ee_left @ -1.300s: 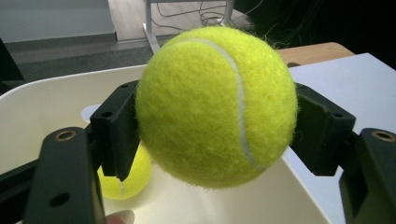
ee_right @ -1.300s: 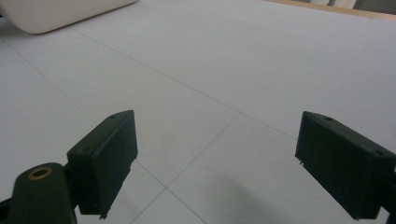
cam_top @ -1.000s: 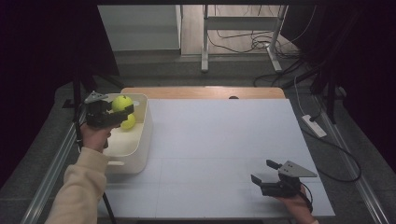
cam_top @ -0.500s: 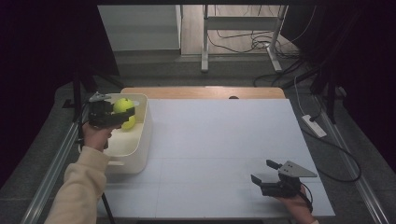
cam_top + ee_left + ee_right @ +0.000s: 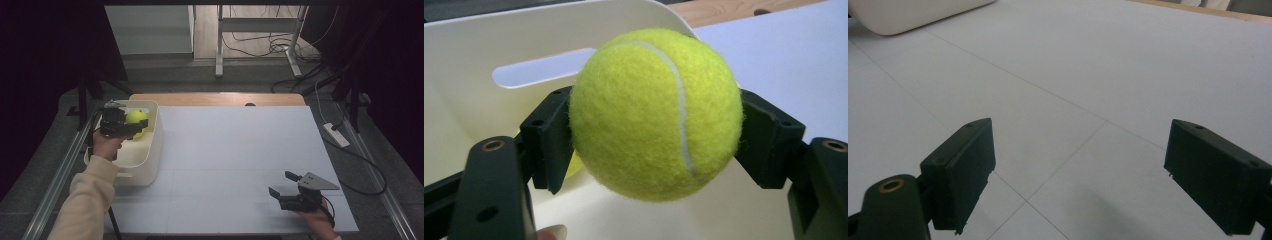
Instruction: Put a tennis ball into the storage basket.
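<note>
A yellow tennis ball (image 5: 656,112) is clamped between the two black jaws of my left gripper (image 5: 131,126), held over the cream bin (image 5: 150,160) at the table's left edge; the ball (image 5: 136,117) sits above the bin's inside. A second yellow ball (image 5: 574,165) peeks out behind the left jaw, lower in the bin (image 5: 469,65). Near the front right of the table my right gripper (image 5: 282,184) rests open just above the white surface, its jaws (image 5: 1080,175) wide apart with nothing between them.
The white table top (image 5: 235,150) has a wooden strip (image 5: 215,98) along its far edge. Metal rails run along both sides. A white power strip (image 5: 336,134) and cables lie on the floor at the right. The bin's corner (image 5: 908,15) appears far off in the right gripper view.
My left gripper has carried the tennis ball slightly toward the near side over the bin. The right gripper has stayed where it was.
</note>
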`<state>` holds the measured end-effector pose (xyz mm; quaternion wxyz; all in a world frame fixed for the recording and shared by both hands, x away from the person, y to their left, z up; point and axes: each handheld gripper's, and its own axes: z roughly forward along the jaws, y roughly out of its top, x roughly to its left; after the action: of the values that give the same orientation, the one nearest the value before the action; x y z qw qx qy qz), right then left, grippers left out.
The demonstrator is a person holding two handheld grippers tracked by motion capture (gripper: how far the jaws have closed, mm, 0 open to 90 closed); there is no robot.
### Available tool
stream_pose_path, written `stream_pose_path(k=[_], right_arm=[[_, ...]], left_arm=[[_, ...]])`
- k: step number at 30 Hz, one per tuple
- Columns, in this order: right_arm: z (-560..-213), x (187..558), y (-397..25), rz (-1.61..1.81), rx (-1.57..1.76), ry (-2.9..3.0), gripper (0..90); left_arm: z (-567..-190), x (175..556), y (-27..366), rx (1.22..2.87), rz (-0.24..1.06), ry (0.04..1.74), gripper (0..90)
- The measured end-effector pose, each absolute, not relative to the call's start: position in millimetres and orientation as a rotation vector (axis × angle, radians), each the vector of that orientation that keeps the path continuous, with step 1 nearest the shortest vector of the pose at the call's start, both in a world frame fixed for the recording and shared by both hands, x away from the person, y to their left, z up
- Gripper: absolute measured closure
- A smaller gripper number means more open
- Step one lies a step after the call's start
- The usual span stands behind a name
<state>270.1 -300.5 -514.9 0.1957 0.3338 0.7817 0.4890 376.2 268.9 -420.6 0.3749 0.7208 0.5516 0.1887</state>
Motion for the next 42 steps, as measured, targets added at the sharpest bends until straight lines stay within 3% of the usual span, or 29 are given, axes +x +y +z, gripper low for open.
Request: stream_pose_path(k=[15,23,42], right_arm=[[-514.5,269.8,-300.7,1.372,0.933,2.186,12.8],[-514.6,270.0,-300.7,1.371,0.932,2.187,12.8],[-514.2,270.6,-301.5,1.376,0.932,2.186,12.8]], left_arm=[[-422.3,377.3,266.2,1.874,0.45,1.4,26.0],[-416.0,374.9,266.2,1.824,0.486,1.38,12.6],[-396.8,355.5,255.5,1.76,0.469,1.232,7.2]])
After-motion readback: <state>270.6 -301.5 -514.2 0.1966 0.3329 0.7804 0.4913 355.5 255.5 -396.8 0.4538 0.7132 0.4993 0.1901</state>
